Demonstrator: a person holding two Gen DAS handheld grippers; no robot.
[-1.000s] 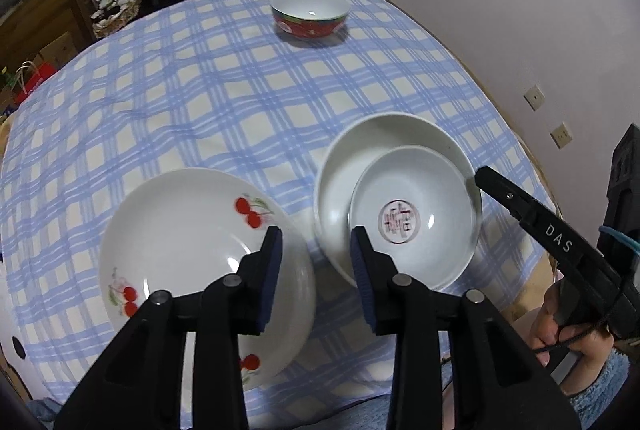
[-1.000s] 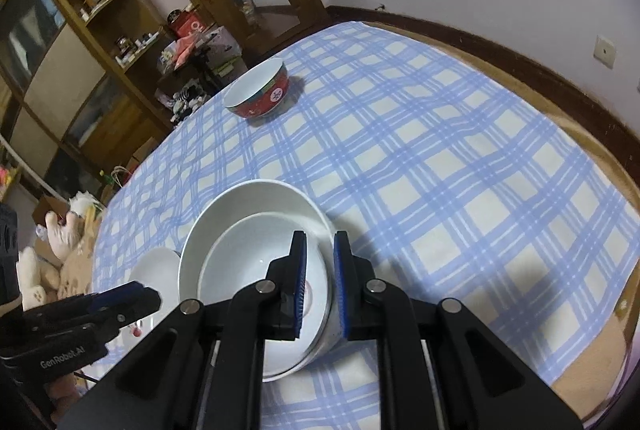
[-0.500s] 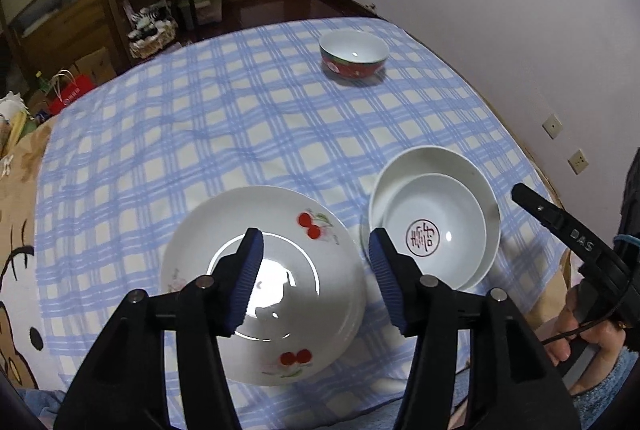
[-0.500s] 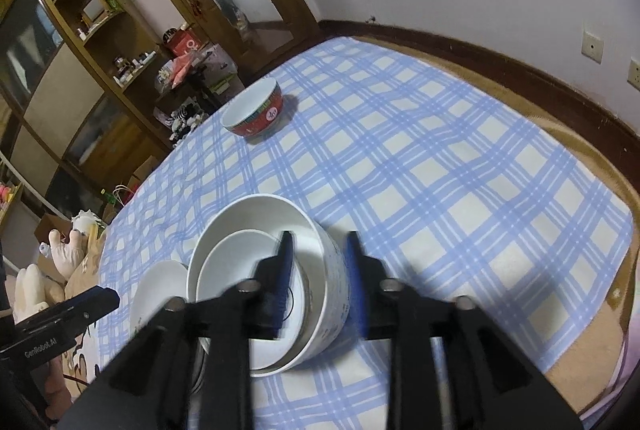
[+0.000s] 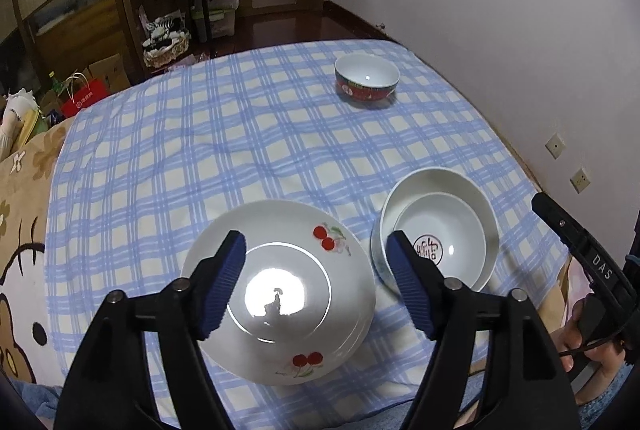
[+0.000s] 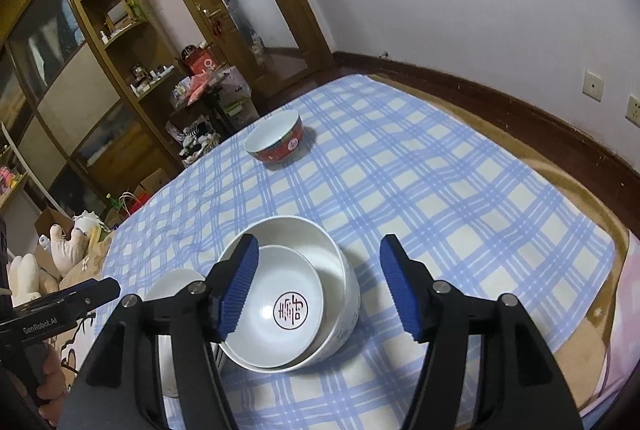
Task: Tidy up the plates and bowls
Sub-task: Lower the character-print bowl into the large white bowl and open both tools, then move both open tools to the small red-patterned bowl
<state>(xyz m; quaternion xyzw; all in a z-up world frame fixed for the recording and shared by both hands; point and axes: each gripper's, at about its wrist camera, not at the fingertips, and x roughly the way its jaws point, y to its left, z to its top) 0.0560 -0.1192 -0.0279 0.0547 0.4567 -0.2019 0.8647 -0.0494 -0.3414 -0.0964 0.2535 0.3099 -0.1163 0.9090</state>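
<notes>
Through the left wrist camera I see my left hand-held gripper (image 5: 316,282) above the cherry plate (image 5: 280,290), jaws opening and well apart, nothing between the pads. The plate lies flat on the checked cloth (image 5: 240,149) near the front edge. Just to its right sits the large white bowl (image 5: 436,185) with the smaller stamped bowl (image 5: 440,238) nested inside, off-centre toward me. The red bowl (image 5: 367,81) stands alone, well apart at the far end.

Through the right wrist camera my right hand-held gripper (image 6: 316,284) hangs over the nested pair, jaws opening too, clamped on nothing. The stamped bowl (image 6: 276,306) leans against the near wall of the large bowl (image 6: 304,230), tilted rather than seated level.

My worries: the surface looks soft, more like a bed than a tabletop, so a stack could rock. The inner bowl's tilt could let it slide or clink if I nudge the rim. The plate is near the edge; a careless pinch on its glazed rim might skid it off.
</notes>
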